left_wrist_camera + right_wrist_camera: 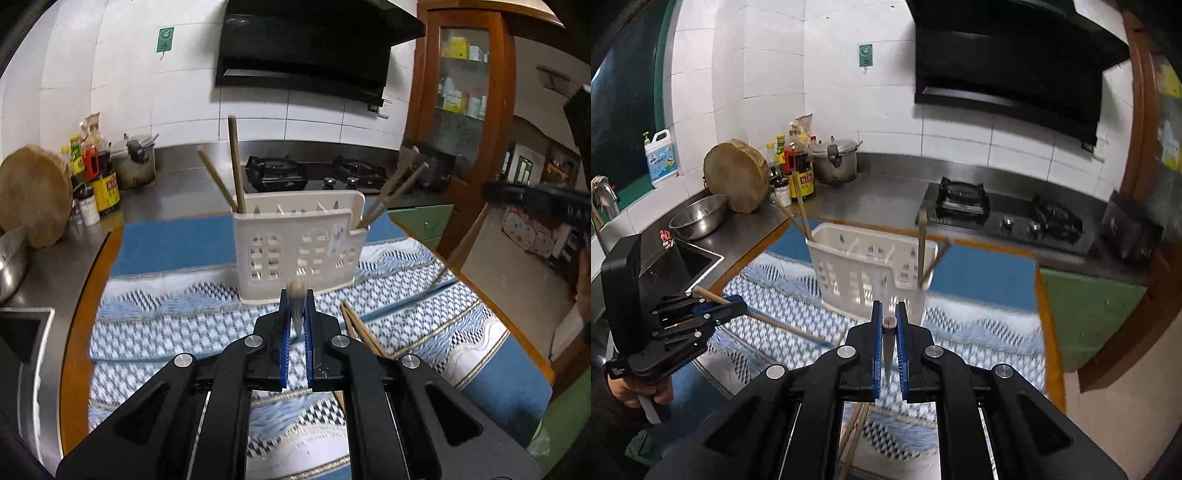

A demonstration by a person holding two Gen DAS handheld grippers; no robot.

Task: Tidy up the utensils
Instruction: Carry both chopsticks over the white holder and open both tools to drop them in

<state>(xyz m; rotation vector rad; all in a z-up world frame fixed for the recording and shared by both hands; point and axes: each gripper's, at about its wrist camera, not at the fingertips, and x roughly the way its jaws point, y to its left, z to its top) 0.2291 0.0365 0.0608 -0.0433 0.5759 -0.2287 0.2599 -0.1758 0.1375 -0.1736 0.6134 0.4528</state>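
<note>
At the far left the round wooden chopping board point(735, 176) leans on the tiled wall behind a steel bowl point(698, 216) beside the sink point(690, 260); only the right wrist view shows the tap and detergent jug point(661, 158). The left gripper point(740, 303) is clamped on a wooden chopstick point(783, 325) lying crosswise above the patterned blue cloth point(177, 332). In the middle stands the white slotted utensil holder point(299, 251), upright near the cloth's back edge, with chopsticks point(234, 162) leaning in its left end and more point(391, 188) in its right end. Bare cloth lies open between holder and grippers. The right gripper point(888, 317) is closed on another chopstick point(888, 345), seen end-on. Two loose chopsticks point(360, 328) lie on the cloth just right of the left gripper, plainer in the left wrist view. Further right are the gas hob point(1008, 216) and a wooden cabinet point(461, 96).
</note>
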